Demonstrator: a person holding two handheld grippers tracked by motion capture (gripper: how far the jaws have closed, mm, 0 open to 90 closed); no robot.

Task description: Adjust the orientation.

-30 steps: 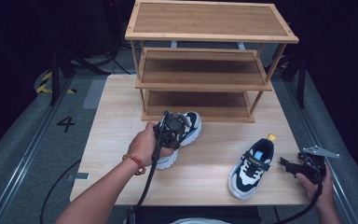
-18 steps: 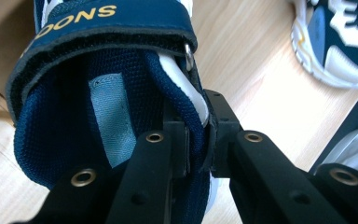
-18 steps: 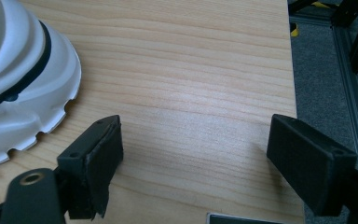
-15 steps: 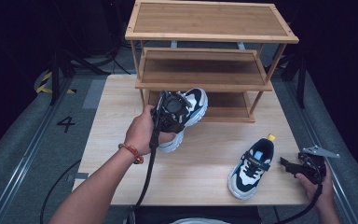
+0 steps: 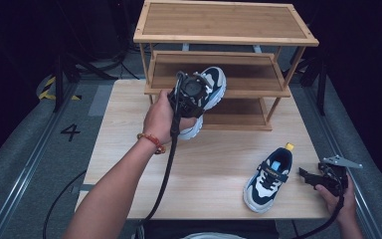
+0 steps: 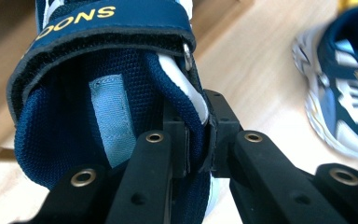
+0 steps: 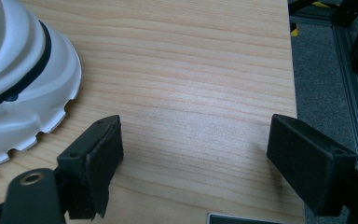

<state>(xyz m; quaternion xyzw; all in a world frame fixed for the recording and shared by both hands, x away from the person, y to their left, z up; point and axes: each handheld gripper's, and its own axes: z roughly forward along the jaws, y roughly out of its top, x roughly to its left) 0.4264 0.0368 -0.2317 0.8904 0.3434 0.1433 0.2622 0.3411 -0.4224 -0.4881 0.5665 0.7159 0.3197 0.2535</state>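
Shoe point(image 5: 206, 97) w/ navy upper and white sole is off the surface point(image 5: 219, 174), held up in front of the wooden rack point(image 5: 229, 35), about level w/ its middle shelf, toe pointing up and away toward the rack. Left hand-held gripper point(image 5: 191, 97) is clenched on it: in the left gripper view the two black jaws pinch the inner collar edge of the shoe point(image 6: 98, 107) just below the navy strap point(image 6: 116, 23) w/ yellow lettering, pads tight on the fabric and white trim. Left hand-held gripper point(image 6: 196, 144) sits at the shoe's opening, blue mesh lining and a pale tag visible inside. Left hand point(image 5: 159, 119) wraps the gripper body, beaded bracelet point(image 5: 151, 142) at the wrist, cable trailing down toward the near edge of the surface.

Second shoe point(image 5: 268, 177), same colours w/ a yellow heel tab, lies flat on the surface at front right, toe toward the person. It also shows at the right of the left gripper view point(image 6: 340, 93), well apart from the held one.

Right hand-held gripper point(image 5: 311, 177) rests at the right edge of the surface, just beside the second shoe, gripped by the right hand point(image 5: 340, 196). Its jaws stand released and wide apart w/ nothing between; in the right gripper view they frame bare wood point(image 7: 191, 93), w/ the second shoe's white sole point(image 7: 23, 88) near the left jaw, not touching it. Right hand-held gripper point(image 7: 193, 149) points across the surface toward that shoe.
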